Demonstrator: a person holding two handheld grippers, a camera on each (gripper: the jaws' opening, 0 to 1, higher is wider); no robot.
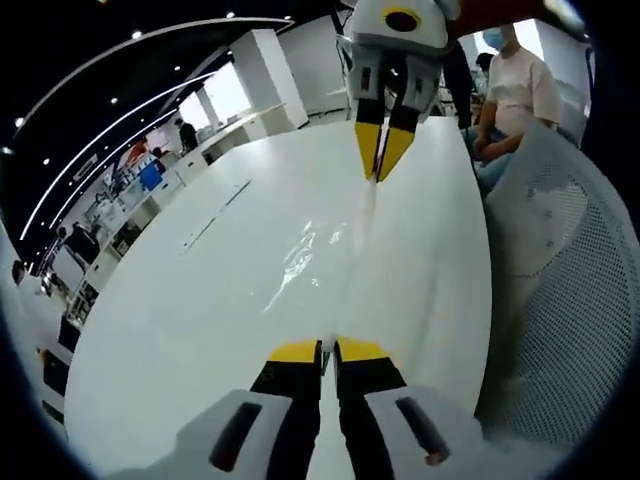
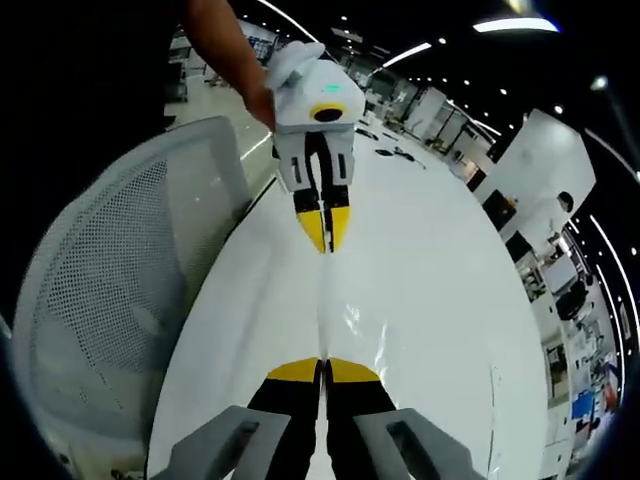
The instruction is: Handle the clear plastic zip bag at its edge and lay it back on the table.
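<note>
You have the clear plastic zip bag (image 1: 335,250) stretched between your two tools, over the glossy white surface (image 1: 180,330). In the left gripper view your left hand-held gripper (image 1: 328,350), with its yellow-tipped black jaws, is pressed together on the near edge of the bag, and your right hand-held gripper (image 1: 380,160) comes in from the top, its yellow tips pinched on the far edge. The right gripper view mirrors this: the right hand-held gripper (image 2: 322,368) is clamped on the near edge, and the left hand-held gripper (image 2: 325,235) is closed on the opposite one, with your bare hand (image 2: 262,100) behind it.

The film shows as faint creases and glints running in a narrow band from one pair of tips to the other; it looks taut, though how high it sits above the surface is hard to judge.

To finish well, lower both ends together and keep them level, so the film settles flat rather than folding on itself. Ease the tension a little before contact, then part the jaws one side at a time, so that the thin plastic does not drag along with a tip.

As for contents, the bag appears empty; nothing can be made out inside it. A white mesh-backed chair (image 2: 110,290) stands beside the surface's edge, clear of your path.
</note>
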